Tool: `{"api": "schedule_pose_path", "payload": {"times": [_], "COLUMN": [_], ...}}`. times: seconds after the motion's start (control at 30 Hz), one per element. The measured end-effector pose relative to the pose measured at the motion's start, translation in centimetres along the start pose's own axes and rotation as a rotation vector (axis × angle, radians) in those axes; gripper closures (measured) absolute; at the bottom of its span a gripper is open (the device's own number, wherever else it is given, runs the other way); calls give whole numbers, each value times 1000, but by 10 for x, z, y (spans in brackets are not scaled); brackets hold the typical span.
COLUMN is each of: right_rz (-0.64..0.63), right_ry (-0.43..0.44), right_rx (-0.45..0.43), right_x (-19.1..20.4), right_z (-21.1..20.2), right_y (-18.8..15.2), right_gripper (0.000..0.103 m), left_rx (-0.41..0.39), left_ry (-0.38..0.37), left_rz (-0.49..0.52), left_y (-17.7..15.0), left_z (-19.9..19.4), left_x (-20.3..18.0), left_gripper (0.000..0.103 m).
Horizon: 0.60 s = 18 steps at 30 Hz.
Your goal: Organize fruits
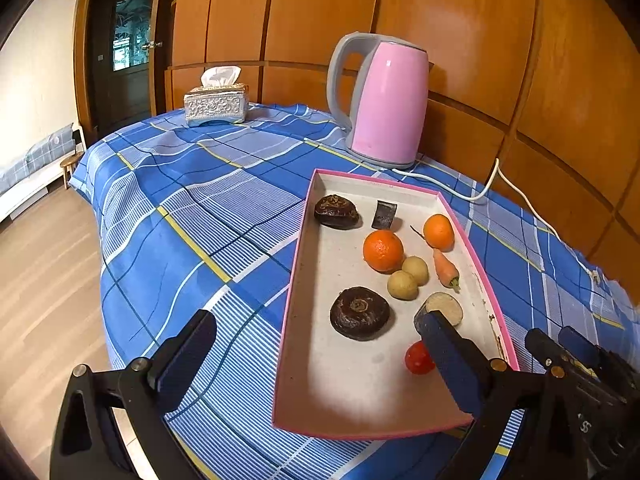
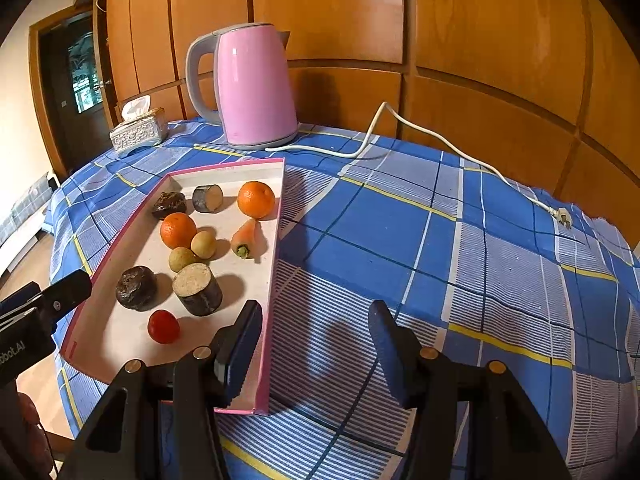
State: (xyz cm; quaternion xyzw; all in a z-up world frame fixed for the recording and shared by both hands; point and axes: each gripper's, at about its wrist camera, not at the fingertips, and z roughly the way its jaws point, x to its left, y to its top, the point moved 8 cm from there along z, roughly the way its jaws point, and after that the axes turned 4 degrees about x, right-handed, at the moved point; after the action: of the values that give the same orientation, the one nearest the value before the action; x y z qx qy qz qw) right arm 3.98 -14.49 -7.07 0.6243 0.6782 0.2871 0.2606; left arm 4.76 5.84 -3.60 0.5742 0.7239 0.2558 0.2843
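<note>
A pink-rimmed tray (image 1: 303,220) (image 2: 273,264) lies on the blue checked cloth. It holds two oranges (image 1: 383,251) (image 2: 256,199), a carrot (image 2: 245,236), a red tomato (image 1: 416,358) (image 2: 163,326), two small yellowish fruits (image 1: 402,285), two dark lumps (image 1: 359,313) and two dark-skinned cut pieces (image 2: 198,289). My left gripper (image 1: 320,344) is open and straddles the tray's left wall, with one finger over the tomato's edge. My right gripper (image 2: 316,340) is open across the tray's right wall near its front corner. Neither holds anything.
A pink kettle (image 1: 384,100) (image 2: 256,88) stands behind the tray; its white cord (image 2: 440,144) trails right to a loose plug (image 2: 562,216). A silver tissue box (image 1: 216,104) sits at the far left. The cloth drops off at the left edge; wooden panels close the back.
</note>
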Motion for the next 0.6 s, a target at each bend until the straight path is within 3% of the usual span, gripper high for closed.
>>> {"api": "schedule_pose_path", "payload": {"times": [0.13, 0.33, 0.6], "right_rz": [-4, -7, -14], "right_ry": [-1, -3, -1], "right_rx": [1, -3, -8], "right_x": [1, 2, 3], "right_z": [0, -1, -2], "right_y": [-1, -1, 1], "right_gripper": [47, 47, 47], "left_rx": [2, 12, 12], "left_ry": [-3, 71, 82], "left_rz": [-14, 7, -15], "left_y": [1, -1, -1], "left_z": [0, 3, 3], "left_x": [2, 4, 9], "left_gripper": [0, 0, 0]}}
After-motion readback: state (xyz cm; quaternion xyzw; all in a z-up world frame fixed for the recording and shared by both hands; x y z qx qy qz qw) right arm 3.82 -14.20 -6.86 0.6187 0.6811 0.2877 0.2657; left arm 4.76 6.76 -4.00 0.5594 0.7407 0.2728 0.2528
